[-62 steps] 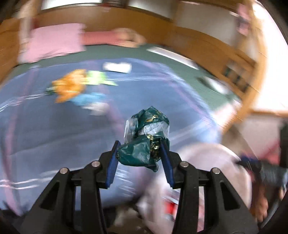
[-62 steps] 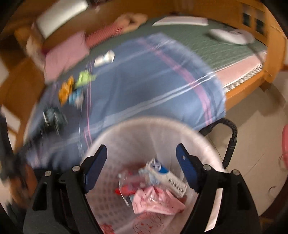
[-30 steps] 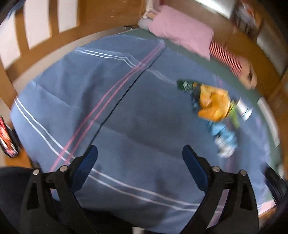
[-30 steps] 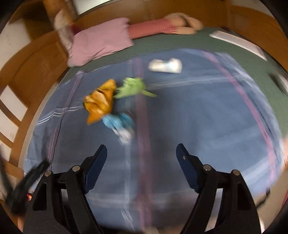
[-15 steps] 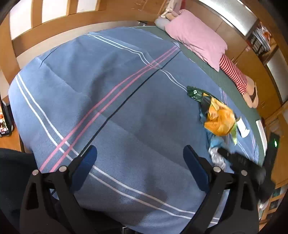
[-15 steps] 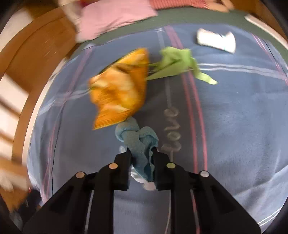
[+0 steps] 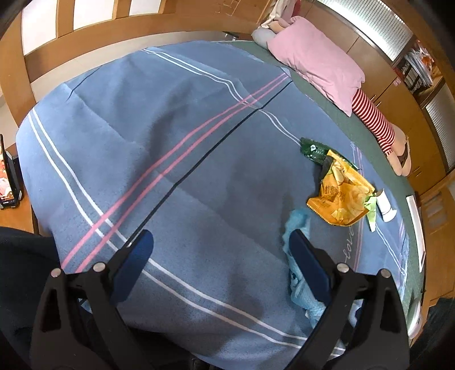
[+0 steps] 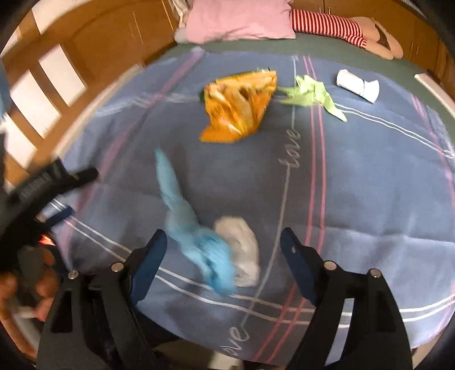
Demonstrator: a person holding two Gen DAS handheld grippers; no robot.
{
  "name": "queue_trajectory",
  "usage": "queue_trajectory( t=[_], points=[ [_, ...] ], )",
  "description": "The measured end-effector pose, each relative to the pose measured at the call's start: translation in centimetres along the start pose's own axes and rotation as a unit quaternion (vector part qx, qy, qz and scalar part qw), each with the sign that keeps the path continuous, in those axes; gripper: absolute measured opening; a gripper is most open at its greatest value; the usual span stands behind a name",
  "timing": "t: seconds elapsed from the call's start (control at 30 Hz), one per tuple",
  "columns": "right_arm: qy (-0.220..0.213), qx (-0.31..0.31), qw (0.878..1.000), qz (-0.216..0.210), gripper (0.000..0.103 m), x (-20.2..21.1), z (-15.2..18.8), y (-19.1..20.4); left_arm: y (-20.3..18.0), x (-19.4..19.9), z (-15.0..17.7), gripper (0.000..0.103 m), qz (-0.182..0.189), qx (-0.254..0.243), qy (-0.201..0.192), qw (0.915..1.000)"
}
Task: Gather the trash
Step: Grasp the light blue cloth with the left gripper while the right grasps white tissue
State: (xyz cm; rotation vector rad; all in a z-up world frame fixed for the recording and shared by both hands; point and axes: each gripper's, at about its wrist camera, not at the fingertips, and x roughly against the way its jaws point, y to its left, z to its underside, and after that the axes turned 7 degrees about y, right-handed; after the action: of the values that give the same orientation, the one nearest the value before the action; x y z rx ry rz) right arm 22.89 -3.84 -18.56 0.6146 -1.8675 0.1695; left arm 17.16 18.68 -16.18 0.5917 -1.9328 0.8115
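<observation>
Trash lies on a blue striped blanket (image 7: 176,136). An orange snack bag (image 8: 239,105) lies in the middle, also in the left wrist view (image 7: 339,193). A green wrapper (image 8: 310,95) and a white wrapper (image 8: 358,85) lie to its right. A dark green wrapper (image 7: 312,149) lies beyond the orange bag. A blurred blue wrapper (image 8: 193,227) and a white crumpled piece (image 8: 241,244) sit between the open fingers of my right gripper (image 8: 221,256). My left gripper (image 7: 219,256) is open and empty over the blanket, with the blue wrapper (image 7: 295,224) by its right finger.
A pink pillow (image 8: 236,17) and a striped stuffed toy (image 8: 335,28) lie at the head of the bed. A wooden bed frame (image 7: 85,42) runs along the far side. A phone (image 7: 8,173) stands on a surface at the left edge.
My right gripper was shut on the blue wrapper and is now open, pulled back toward the bed's near edge. The blue wrapper is stretched out and blurred. My left gripper barely moved.
</observation>
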Motion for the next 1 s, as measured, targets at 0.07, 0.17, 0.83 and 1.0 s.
queue_trajectory(
  t=[0.07, 0.17, 0.83, 1.0],
  points=[
    [0.009, 0.02, 0.999, 0.038, 0.08, -1.2, 0.2, 0.7, -0.3, -0.1, 0.1, 0.096, -0.002, -0.009, 0.004, 1.0],
    [0.022, 0.022, 0.998, 0.046, 0.08, -2.8, 0.5, 0.9, -1.0, -0.4, 0.3, 0.096, -0.009, -0.03, 0.009, 0.9995],
    [0.046, -0.069, 0.995, 0.047, 0.048, -3.8, 0.0, -1.7, -1.4, -0.3, 0.4, 0.096, -0.021, -0.045, 0.003, 0.9987],
    [0.015, -0.087, 0.995, 0.049, 0.02, -1.8, 0.8, -2.5, -3.4, 0.0, 1.2, 0.096, -0.036, -0.111, -0.012, 0.993]
  ],
)
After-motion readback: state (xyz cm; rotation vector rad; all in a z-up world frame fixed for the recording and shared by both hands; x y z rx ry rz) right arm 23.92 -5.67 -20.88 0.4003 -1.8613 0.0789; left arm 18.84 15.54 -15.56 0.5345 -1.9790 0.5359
